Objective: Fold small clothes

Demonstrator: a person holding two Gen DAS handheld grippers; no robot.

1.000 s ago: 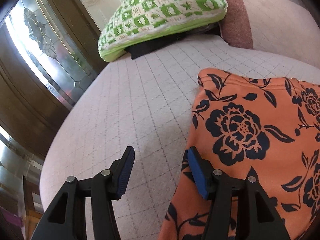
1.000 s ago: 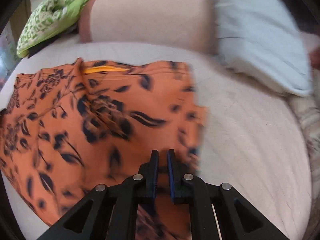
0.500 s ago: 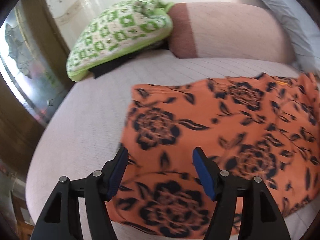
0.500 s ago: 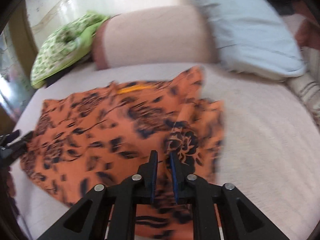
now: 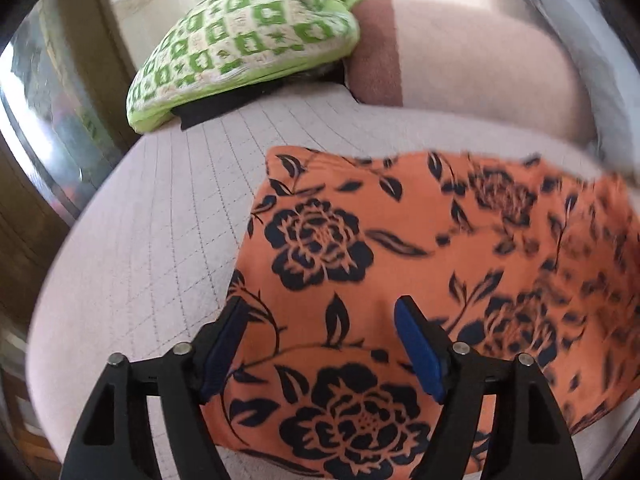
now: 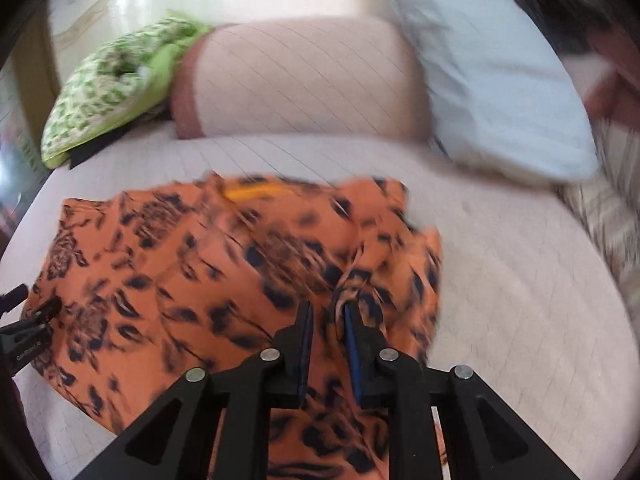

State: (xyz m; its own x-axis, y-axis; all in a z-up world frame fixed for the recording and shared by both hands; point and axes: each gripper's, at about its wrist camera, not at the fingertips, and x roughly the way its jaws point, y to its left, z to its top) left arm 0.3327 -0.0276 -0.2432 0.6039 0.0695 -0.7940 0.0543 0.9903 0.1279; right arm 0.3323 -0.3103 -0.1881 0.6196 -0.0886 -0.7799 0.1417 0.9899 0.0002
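Orange black-flowered cloth garment (image 5: 420, 280) spread mid-frame on pale quilted bed (image 5: 160, 260), left gripper (image 5: 320, 344) fingers wide above its edge, right gripper (image 6: 325, 332) fingers narrow, pinching a fold.

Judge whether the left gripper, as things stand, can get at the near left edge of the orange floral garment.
Probably yes. The left gripper is open right above the orange floral garment, its left finger at the cloth's left edge, and nothing lies between them on the bed.

A pale pink quilted bed (image 5: 160, 240) carries it all. Spread flat across it lies an orange garment with dark flowers (image 5: 400, 248). At the head sit a green-and-white patterned pillow (image 5: 244, 40), a pink bolster (image 6: 304, 80) and a pale blue pillow (image 6: 504, 92).
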